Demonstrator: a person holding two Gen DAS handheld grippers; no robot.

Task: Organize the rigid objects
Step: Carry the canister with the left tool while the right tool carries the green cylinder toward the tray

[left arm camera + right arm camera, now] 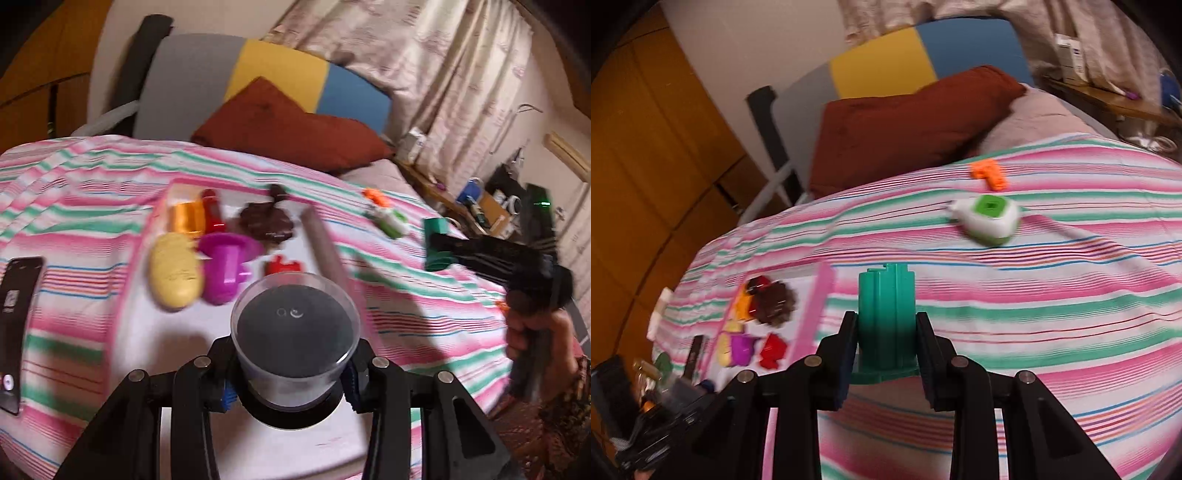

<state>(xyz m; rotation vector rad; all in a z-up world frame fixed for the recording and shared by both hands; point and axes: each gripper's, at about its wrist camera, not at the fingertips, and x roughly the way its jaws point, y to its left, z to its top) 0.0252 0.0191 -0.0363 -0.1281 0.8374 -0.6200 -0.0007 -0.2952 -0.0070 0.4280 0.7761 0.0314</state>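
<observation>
My left gripper is shut on a clear plastic cup with a black base, held over the near end of a pink-rimmed white tray. On the tray lie a yellow oval piece, a magenta piece, an orange piece, a red piece and a dark brown piece. My right gripper is shut on a green ribbed cylinder, held above the striped bedspread right of the tray; it also shows in the left wrist view.
A white and green object and a small orange piece lie loose on the striped bedspread farther back. A black phone lies left of the tray. A rust-red pillow sits at the bed's head. A cluttered side table stands to the right.
</observation>
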